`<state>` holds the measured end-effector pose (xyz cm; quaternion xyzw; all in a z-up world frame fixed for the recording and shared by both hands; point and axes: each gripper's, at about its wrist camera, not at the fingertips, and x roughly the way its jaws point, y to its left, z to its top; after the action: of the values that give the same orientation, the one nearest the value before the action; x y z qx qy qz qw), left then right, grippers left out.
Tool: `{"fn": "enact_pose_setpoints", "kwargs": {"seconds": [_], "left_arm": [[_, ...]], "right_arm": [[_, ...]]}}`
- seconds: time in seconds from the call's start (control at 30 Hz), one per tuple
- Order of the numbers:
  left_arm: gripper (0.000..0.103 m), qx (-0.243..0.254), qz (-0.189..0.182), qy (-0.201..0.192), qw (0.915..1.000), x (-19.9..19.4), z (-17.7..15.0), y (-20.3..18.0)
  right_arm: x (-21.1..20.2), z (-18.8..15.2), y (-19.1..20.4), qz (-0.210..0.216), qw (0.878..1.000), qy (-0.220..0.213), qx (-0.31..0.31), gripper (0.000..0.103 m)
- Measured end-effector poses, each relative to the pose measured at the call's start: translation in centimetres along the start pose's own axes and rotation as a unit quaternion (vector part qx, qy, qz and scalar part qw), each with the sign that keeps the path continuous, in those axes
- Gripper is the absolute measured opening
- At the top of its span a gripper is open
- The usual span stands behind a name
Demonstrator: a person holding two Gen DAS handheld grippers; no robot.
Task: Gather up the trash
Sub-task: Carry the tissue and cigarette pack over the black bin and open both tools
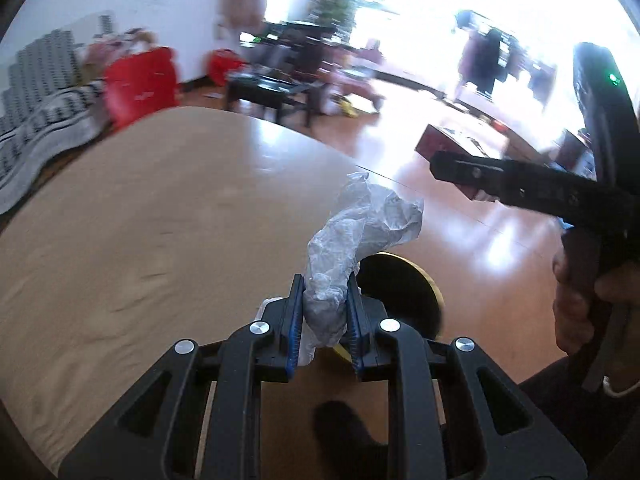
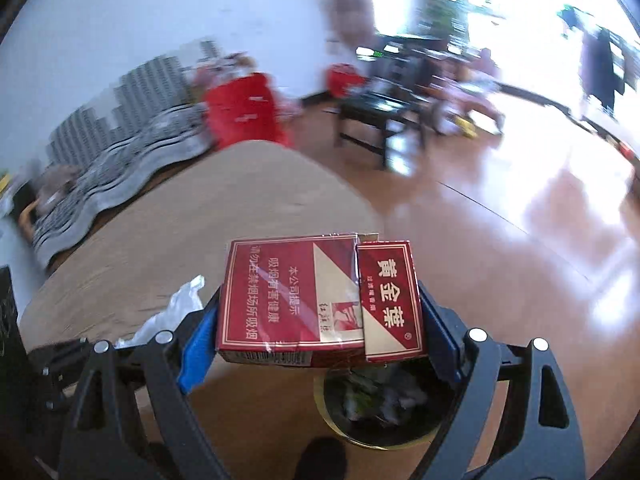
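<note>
In the left wrist view my left gripper [image 1: 325,285] is shut on a crumpled clear plastic wrapper [image 1: 368,220], which sticks up past the blue pads. Just beyond and below it sits a round black trash bin [image 1: 404,292] with a gold rim. In the right wrist view my right gripper [image 2: 320,300] holds a red cigarette pack [image 2: 304,300] across its width between wide-set blue pads, directly above the bin [image 2: 384,408], which has rubbish inside. The left wrist view also shows the pack [image 1: 444,142] and a hand [image 1: 572,304] on the right tool.
A tan tabletop [image 1: 140,220] fills the left side, its rounded edge near the bin. Glossy wooden floor [image 2: 520,220] lies to the right. Further off are a red bag [image 1: 140,84], a dark low table [image 1: 276,92] and a striped blanket [image 2: 120,172].
</note>
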<state>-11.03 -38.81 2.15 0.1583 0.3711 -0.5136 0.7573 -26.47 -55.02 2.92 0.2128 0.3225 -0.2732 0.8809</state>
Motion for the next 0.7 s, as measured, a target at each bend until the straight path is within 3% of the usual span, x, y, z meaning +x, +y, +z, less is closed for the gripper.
{"fn": "enact_pose_setpoints", "kwargs": {"seconds": [0.1, 0.17, 0.33, 0.7], "left_arm": [[0.019, 0.014, -0.031, 0.028, 0.999, 3.4, -0.1, -2.5], [0.019, 0.027, -0.038, 0.049, 0.9977, 5.8, -0.4, -3.7], [0.019, 0.033, -0.043, 0.089, 0.9946, 10.1, -0.5, -4.0], [0.019, 0.036, -0.05, 0.097, 0.9934, 12.8, -0.2, -5.0]], "right_arm": [[0.4, -0.9, -3.9, -0.023, 0.999, 0.017, 0.034, 0.084], [1.0, -1.4, -6.1, -0.044, 0.997, 0.037, 0.048, 0.084], [2.9, -2.2, -8.8, -0.048, 0.992, 0.083, 0.078, 0.084], [4.7, -2.2, -7.9, -0.05, 0.991, 0.106, 0.069, 0.084]]}}
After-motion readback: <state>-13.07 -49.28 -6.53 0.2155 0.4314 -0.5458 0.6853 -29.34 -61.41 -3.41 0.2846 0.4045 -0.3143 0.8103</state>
